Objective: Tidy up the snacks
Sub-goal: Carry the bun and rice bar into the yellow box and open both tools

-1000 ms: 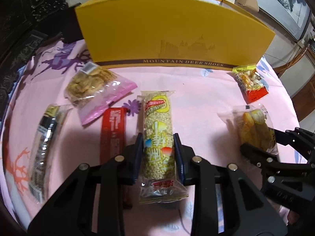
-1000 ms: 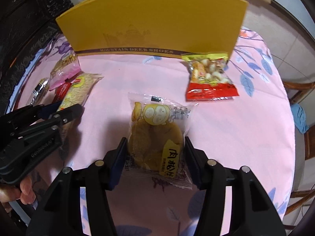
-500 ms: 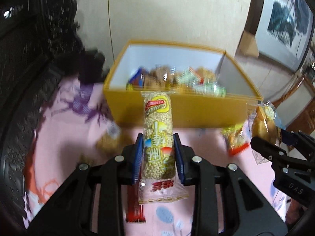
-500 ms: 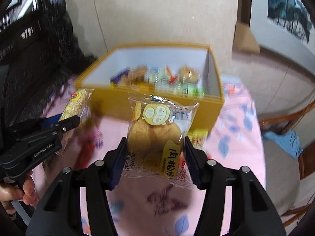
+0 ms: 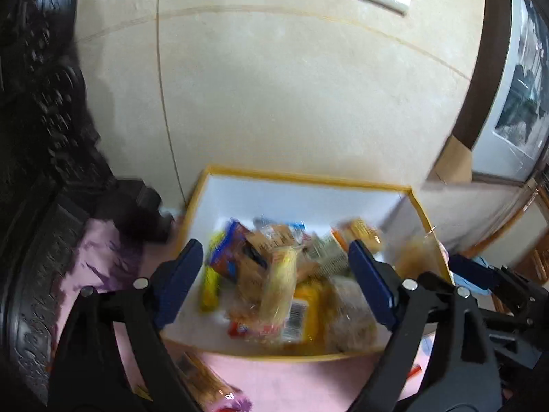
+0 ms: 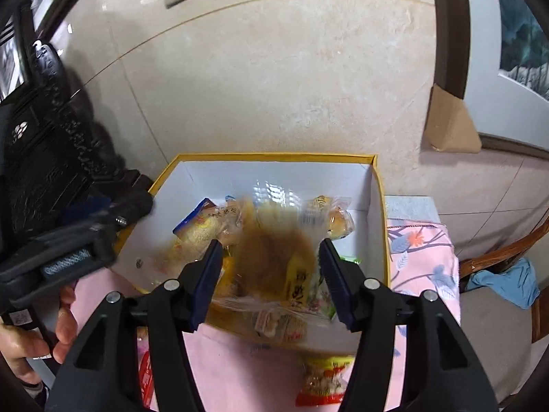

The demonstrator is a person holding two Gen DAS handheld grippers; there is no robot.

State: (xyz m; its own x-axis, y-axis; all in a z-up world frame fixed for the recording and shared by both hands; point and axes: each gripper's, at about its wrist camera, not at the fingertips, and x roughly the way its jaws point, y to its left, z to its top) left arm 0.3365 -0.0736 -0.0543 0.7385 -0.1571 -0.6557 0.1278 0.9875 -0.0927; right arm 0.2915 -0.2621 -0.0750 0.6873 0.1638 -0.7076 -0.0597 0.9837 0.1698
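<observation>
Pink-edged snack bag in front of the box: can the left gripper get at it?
Probably yes. The left gripper has just been opening, with nothing clamped between its jaws, and the snack bag lies free on the pink cloth, outside the yellow box. It would need pulling back and down.

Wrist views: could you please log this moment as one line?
phase: drop into yellow box | left gripper: jaws just opened, empty, puffed-rice bar in box | right gripper: pastry packet between jaws, blurred, grip unclear

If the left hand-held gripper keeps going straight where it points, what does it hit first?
Most likely the pile of snack packets inside the yellow box. The left hand-held gripper is open, nothing between its fingers; depth is unclear.
</observation>
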